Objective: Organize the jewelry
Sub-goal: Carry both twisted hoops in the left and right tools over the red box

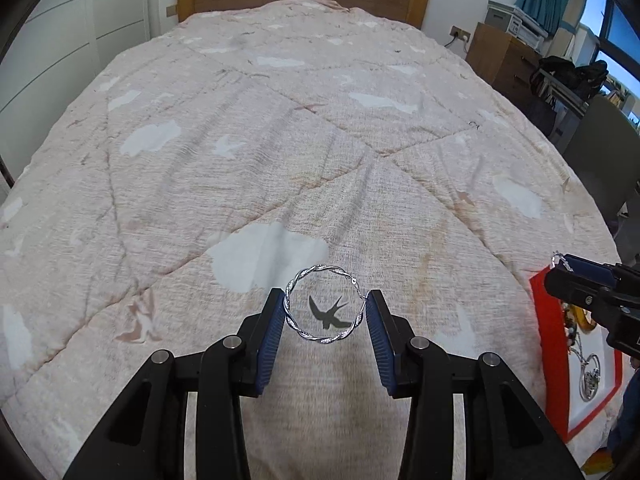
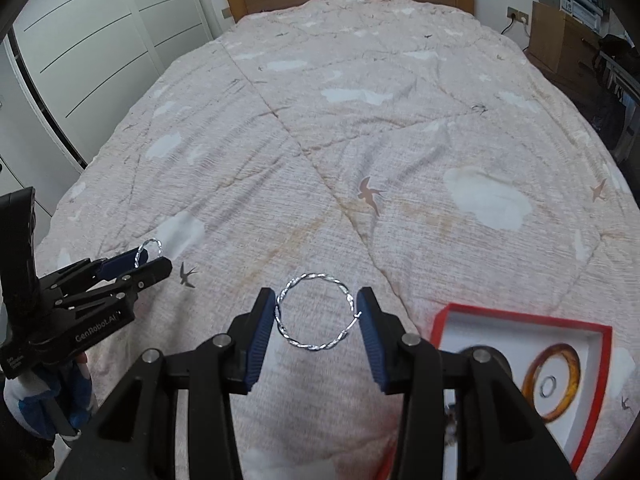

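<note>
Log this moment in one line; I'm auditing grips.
left gripper: shut on hoop earring | right gripper: shut on second hoop earring

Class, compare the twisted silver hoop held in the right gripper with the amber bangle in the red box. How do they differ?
The silver hoop is thin twisted wire; the amber bangle is a thick, smooth translucent band. The silver hoop is clamped in the right gripper above the quilt; the amber bangle lies flat in the red box. Both are round rings.

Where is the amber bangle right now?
In the right wrist view, the amber bangle lies at lower right inside the red-rimmed white box, encircling a small silver ring.
</note>
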Action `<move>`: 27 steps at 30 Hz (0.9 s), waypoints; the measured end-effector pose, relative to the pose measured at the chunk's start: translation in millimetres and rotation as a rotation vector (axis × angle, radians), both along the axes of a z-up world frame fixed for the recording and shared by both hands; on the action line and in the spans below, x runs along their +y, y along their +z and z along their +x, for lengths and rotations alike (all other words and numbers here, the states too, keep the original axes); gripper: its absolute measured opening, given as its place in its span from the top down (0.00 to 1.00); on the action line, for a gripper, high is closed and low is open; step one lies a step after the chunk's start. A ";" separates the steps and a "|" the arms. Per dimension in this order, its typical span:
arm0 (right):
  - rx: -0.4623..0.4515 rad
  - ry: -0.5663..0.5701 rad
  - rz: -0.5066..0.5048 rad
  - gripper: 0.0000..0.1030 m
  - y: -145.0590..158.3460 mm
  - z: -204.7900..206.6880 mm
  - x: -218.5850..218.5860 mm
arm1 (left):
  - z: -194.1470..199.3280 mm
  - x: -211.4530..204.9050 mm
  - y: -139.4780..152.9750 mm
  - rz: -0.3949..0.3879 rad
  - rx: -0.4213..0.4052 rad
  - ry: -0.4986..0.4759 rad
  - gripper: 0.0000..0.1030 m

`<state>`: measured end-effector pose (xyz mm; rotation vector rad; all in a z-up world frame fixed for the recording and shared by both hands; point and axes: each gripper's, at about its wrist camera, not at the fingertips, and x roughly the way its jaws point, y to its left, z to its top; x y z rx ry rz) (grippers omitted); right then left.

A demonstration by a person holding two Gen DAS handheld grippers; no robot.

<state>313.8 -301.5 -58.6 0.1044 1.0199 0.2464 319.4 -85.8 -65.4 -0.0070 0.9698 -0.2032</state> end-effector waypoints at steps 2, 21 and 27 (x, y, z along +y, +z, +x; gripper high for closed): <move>-0.015 -0.010 0.001 0.61 11.2 -12.0 -5.3 | -10.7 3.0 12.5 -0.001 -0.018 0.003 0.60; -0.178 -0.139 -0.019 0.61 108.5 -136.6 -83.7 | -113.9 -18.4 118.0 -0.038 -0.176 -0.027 0.60; -0.211 -0.161 -0.022 0.61 122.0 -164.3 -105.1 | -137.3 -46.7 135.2 -0.046 -0.203 -0.067 0.60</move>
